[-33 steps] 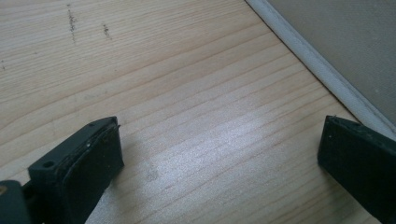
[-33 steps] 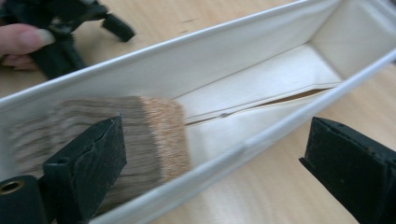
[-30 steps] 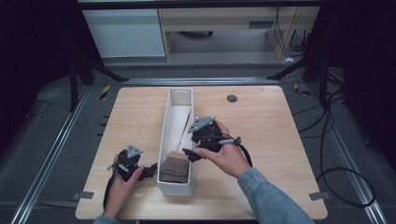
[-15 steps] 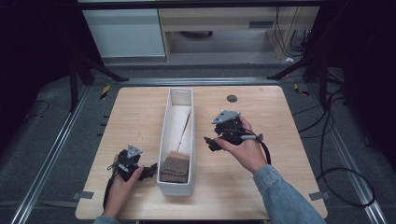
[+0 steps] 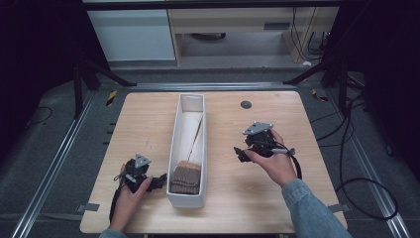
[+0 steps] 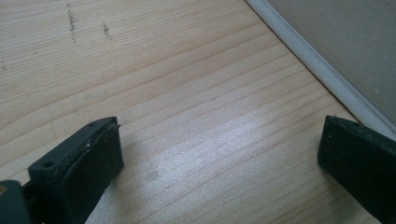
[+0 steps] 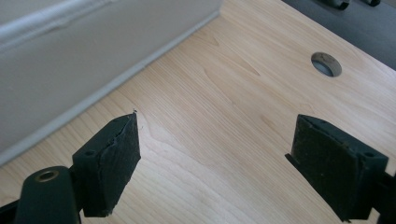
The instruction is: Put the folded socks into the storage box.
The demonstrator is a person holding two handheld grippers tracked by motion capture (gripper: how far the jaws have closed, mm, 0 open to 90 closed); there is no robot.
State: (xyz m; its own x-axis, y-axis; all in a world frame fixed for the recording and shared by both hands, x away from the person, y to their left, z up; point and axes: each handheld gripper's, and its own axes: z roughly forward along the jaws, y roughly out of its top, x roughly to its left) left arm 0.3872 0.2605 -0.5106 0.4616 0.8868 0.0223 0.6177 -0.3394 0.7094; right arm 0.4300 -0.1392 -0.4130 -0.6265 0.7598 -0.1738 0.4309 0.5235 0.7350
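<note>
overhead, the right gripper (image 5: 241,153) sits at 3 o'clock of the white bin (image 5: 174,148), jaws apart and just closing slightly (nothing between); folded brown cloth (image 5: 185,176) lies inside. left gripper (image 5: 157,182) jaws apart at 9 o'clock, over bare table (image 6: 187,93).

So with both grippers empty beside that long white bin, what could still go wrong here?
The left gripper sits open close to the white bin; a careless move could nudge it. The right gripper, jaws just closing on nothing, hangs off to the bin's right, so reaching the brown knitted piece means clearing the bin's wall, which it might clip.
</note>
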